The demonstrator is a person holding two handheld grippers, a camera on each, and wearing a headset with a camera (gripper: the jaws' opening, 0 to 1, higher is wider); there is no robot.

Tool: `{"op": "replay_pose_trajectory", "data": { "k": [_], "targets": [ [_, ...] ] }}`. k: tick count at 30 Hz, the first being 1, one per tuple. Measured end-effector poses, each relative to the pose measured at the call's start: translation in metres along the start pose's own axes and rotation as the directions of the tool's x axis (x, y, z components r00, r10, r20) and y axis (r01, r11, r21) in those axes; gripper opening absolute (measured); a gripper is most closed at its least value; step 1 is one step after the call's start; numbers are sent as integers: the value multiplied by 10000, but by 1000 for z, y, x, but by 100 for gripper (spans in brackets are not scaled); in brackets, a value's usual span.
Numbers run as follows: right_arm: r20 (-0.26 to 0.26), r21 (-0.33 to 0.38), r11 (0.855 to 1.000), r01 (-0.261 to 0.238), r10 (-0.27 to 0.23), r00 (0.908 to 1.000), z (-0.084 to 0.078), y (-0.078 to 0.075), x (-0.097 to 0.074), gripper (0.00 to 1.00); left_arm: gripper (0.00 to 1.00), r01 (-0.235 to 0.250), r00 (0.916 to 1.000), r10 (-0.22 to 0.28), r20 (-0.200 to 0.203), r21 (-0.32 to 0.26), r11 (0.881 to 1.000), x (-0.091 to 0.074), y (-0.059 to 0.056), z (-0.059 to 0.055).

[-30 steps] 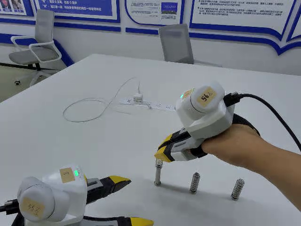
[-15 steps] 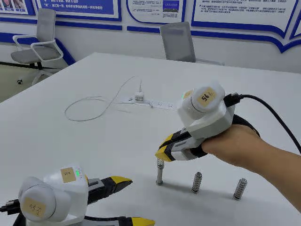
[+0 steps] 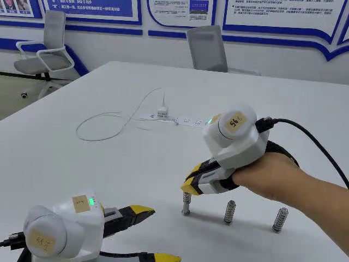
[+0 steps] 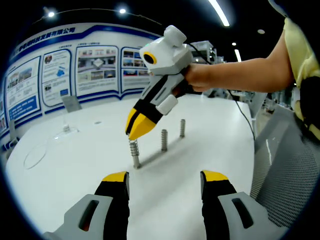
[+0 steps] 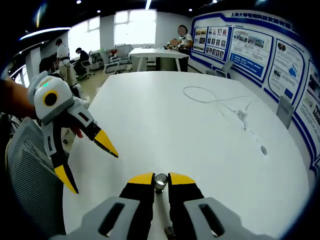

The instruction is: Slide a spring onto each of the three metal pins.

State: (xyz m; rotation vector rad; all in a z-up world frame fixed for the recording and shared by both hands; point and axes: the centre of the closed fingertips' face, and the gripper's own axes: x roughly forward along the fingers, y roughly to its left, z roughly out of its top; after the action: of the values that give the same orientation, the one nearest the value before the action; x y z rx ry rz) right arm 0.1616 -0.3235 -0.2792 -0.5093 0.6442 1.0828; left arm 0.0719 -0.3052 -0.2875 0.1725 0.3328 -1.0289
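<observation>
White table (image 3: 82, 174), grey chairs (image 3: 207, 49), blue-trimmed wall posters (image 3: 272, 13), ceiling strip lights (image 4: 218, 11)

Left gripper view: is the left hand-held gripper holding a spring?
No, the left hand-held gripper is open with nothing between its jaws; the right hand-held gripper grips the spring.

table (image 3: 109, 164) white | spring (image 5: 160, 183) silver | right hand-held gripper (image 3: 187, 189) yellow-tipped, black | chair (image 3: 206, 49) grey
</observation>
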Motion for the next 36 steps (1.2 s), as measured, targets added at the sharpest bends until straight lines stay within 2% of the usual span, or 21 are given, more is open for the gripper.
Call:
{"op": "replay_pose_trajectory", "data": {
  "k": [9, 17, 24, 30, 36],
  "targets": [
    [-289, 245, 9996, -116, 123, 9995, -14, 3, 12, 12, 58, 35, 10000, -35, -37, 11, 10000, 1, -1, 0],
    [-596, 133, 9997, -201, 209, 9980, -21, 10, 21, 12, 58, -12, 10000, 12, -41, -45, 10000, -1, 0, -2],
    [-629, 66, 9998, -168, 172, 9979, -22, 10, 21, 12, 58, -24, 10000, 23, -27, -62, 10000, -1, 0, -3],
    [-539, 37, 9999, -95, 96, 9985, -22, 10, 20, 17, 59, -25, 10000, 25, 8, -49, 10000, -1, 1, -1],
    [-262, 49, 10000, 74, -73, 9996, -21, 8, 9, 22, 59, -49, 10000, 49, 41, -57, 10000, 0, 2, 0]
  ]
}}
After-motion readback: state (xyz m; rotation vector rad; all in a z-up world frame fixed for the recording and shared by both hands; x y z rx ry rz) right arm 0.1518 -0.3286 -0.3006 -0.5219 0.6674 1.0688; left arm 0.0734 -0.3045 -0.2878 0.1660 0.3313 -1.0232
